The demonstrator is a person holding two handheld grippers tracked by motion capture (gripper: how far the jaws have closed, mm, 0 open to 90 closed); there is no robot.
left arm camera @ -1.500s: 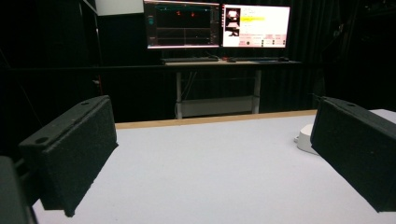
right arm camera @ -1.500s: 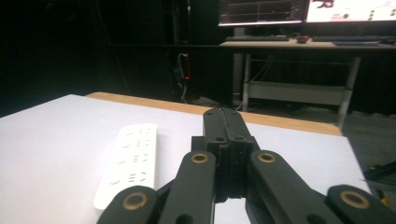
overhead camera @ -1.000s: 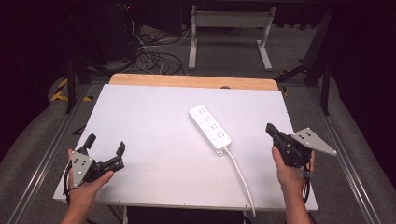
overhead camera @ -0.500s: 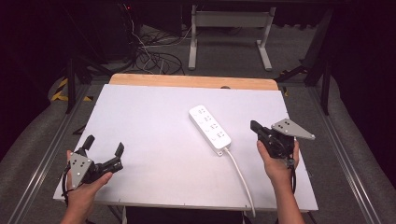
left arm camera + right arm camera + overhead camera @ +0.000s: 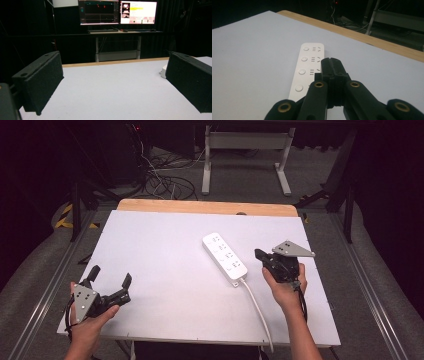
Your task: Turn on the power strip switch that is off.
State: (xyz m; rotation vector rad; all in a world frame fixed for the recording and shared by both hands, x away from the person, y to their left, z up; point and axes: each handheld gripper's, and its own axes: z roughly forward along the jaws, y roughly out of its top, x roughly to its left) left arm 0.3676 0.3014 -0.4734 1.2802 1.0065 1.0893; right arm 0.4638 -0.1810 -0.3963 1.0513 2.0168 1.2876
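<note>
My right fingers (image 5: 331,65) are pressed together with nothing between them, and in the right gripper view they point at the near half of the power strip (image 5: 308,67), hanging over its right edge by the third and fourth sockets. In the high view the right gripper (image 5: 261,255) sits right of centre, just beside the strip (image 5: 224,258), which lies slantwise in the middle of the bench (image 5: 165,250) with its white cord (image 5: 257,307) running toward the lower edge. My left fingers (image 5: 40,80) are spread wide and hold nothing; the left gripper (image 5: 111,276) rests in the lower left of the high view, well apart from the strip. I judge the step in hand to be a press or nudge on the strip, so I should keep the closed tips low and square to it, come in slowly, and stay off the cord so the strip does not swing. Compared with a second ago, my right hand has moved in from the right edge toward the strip, while the left has hardly shifted and the strip lies where it lay.
</note>
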